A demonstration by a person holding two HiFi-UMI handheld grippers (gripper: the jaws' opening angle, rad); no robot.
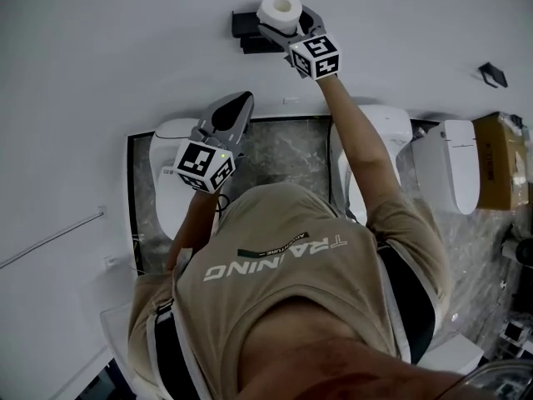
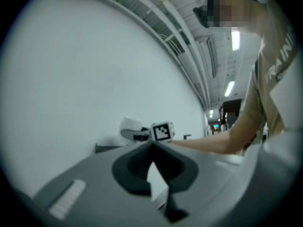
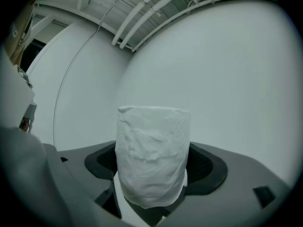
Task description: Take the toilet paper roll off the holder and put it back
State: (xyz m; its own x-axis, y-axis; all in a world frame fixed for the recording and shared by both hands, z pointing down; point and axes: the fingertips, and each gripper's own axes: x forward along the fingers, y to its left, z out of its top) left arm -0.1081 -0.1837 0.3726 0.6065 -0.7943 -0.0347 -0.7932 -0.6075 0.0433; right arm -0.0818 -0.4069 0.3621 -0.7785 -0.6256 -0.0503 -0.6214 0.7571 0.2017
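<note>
- Right gripper (image 1: 285, 25): the jaws are clamped on the toilet paper roll (image 3: 151, 155), one jaw on each curved side of its lower half. The roll stands on end between them, with its upper half clear of the jaw tips and its cardboard core open towards the head camera
- Location of the roll: in the right gripper's grasp, close to the white wall (image 1: 125, 40) that lies ahead of the jaws. Nothing of the holder shows around it in the right gripper view, so it is judged to be off the holder
- Holder (image 1: 248, 27): a black wall bracket just beside the right gripper's jaw tips, on the side towards the left gripper. Whether it touches the roll cannot be told
- Left gripper (image 1: 237, 105): the jaws are drawn together at the tips with nothing between them. It is held well apart from the roll, back from the wall and to the side of the right gripper
- Handling (judgement): the roll is light and soft. Its wrinkled outer wrap will dent under a hard squeeze, and a loose sheet could slip. Take it across the curved sides at moderate pressure, leaving both core ends free for the holder
- Surroundings: white toilets (image 1: 454, 165) stand below and behind both grippers, against the same wall
</note>
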